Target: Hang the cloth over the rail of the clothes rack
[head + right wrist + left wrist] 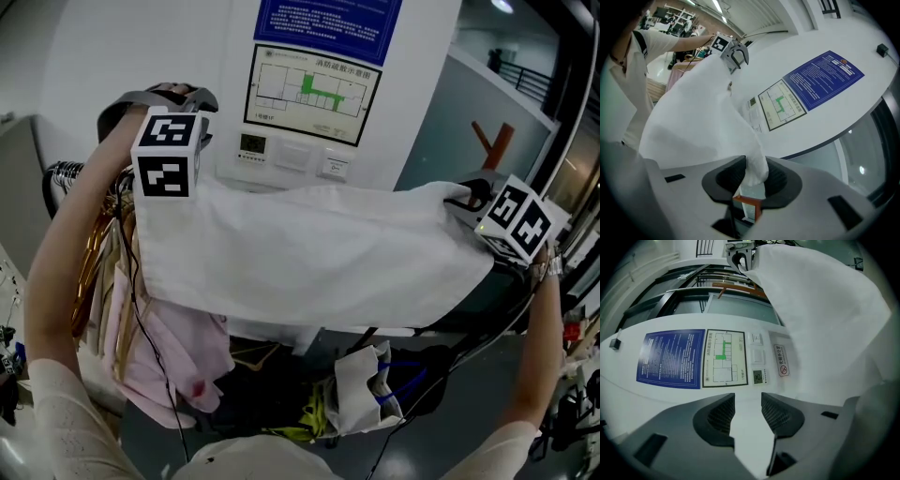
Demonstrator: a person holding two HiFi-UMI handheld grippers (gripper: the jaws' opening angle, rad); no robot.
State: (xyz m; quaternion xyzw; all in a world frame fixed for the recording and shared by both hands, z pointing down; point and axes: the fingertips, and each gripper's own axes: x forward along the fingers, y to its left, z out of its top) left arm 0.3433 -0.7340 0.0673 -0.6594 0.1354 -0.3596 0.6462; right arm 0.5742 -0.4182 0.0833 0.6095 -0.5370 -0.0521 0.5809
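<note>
A white cloth [309, 253] is spread wide between my two grippers, sagging in the middle in front of the wall. My left gripper [195, 97] is at the cloth's upper left corner. In the left gripper view its jaws [747, 411] stand open with nothing between them, and the cloth [825, 319] hangs off to their right. My right gripper [469, 195] is shut on the cloth's right corner, and the bunched fabric [754, 161] is pinched between its pads. The rack's rail [64, 174] shows only at the far left; the cloth hides the rest.
Pink and pale garments [178, 356] hang on hangers at the left end of the rack. Behind the cloth is a white wall with a floor-plan poster [312, 92] and switches [291, 155]. A white bag [366, 389] and cables lie on the floor below.
</note>
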